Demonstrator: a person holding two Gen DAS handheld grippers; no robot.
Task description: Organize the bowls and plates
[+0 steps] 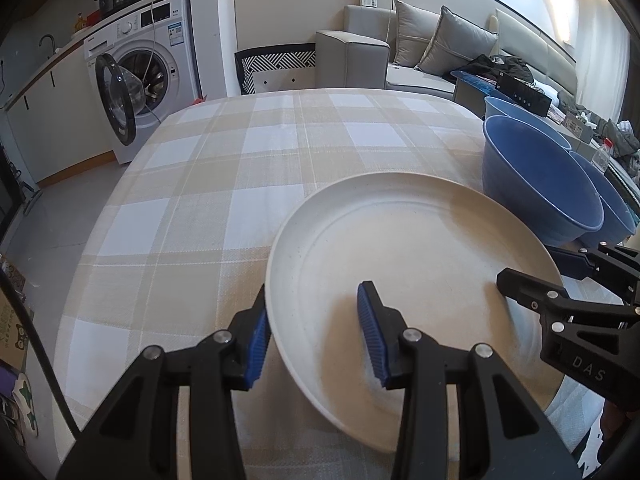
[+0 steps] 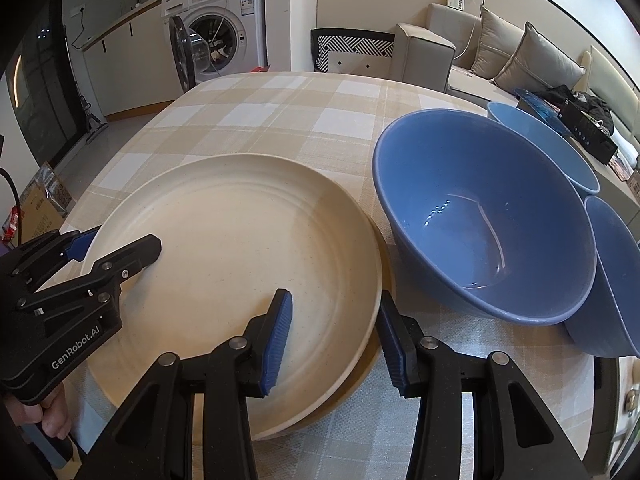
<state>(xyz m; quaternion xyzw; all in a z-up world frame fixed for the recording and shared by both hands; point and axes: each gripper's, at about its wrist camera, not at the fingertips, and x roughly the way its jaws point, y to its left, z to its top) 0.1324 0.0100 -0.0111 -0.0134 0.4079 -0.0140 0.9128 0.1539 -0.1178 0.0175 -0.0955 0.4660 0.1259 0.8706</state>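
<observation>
The cream plate (image 2: 240, 264) lies on the checked counter (image 1: 240, 184), its rim straddled on opposite sides: the left gripper (image 1: 316, 336) and the right gripper (image 2: 334, 344) each have one blue pad inside the rim and one outside. The pads stand apart from the rim, so neither seems clamped yet. This looks like a two-sided lift. Blue bowls (image 2: 480, 216) sit just beyond the right gripper.

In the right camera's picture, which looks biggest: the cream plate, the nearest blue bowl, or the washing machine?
1. Cream plate
2. Nearest blue bowl, only slightly smaller
3. Washing machine, small only because it stands far off
</observation>
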